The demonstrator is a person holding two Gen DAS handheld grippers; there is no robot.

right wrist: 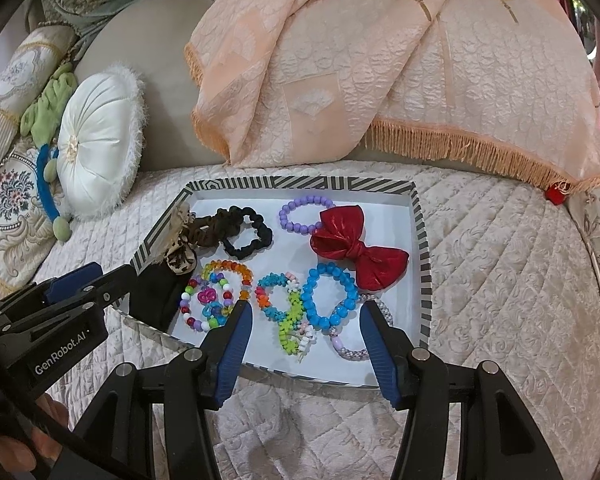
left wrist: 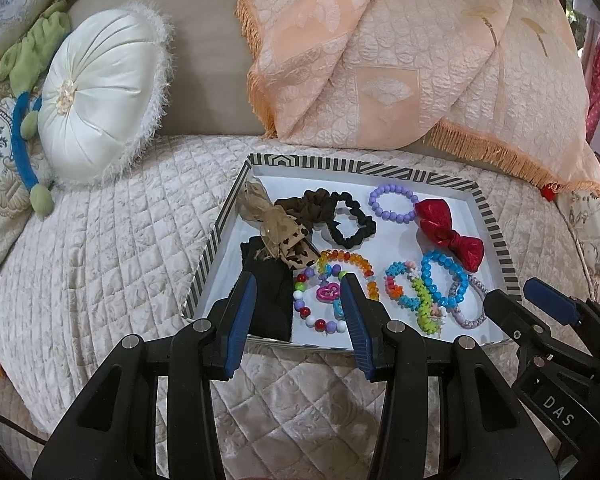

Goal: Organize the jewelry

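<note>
A striped-rim box (left wrist: pixel 496 232) (right wrist: pixel 423 248) with a white floor lies on the quilted bed. Inside are a red bow (left wrist: pixel 452 236) (right wrist: pixel 356 248), a purple bead bracelet (left wrist: pixel 392 202) (right wrist: pixel 304 214), a black scrunchie (left wrist: pixel 350 220) (right wrist: pixel 248 236), a blue bead bracelet (left wrist: pixel 444 282) (right wrist: pixel 330 300), a multicolour bead bracelet (left wrist: pixel 320 300) (right wrist: pixel 208 300) and a black cloth (left wrist: pixel 268 296) (right wrist: pixel 152 300). My left gripper (left wrist: pixel 300 284) hovers open over the box's near left part. Over its near right part, my right gripper (right wrist: pixel 306 312) stands open. Neither holds anything.
A round white cushion (left wrist: pixel 96 96) (right wrist: pixel 96 148) and a green and blue plush toy (left wrist: pixel 28 120) lie at the left. A peach fringed cloth (left wrist: pixel 400 60) (right wrist: pixel 380 60) drapes behind the box. A hand (right wrist: pixel 16 440) shows at the lower left of the right wrist view.
</note>
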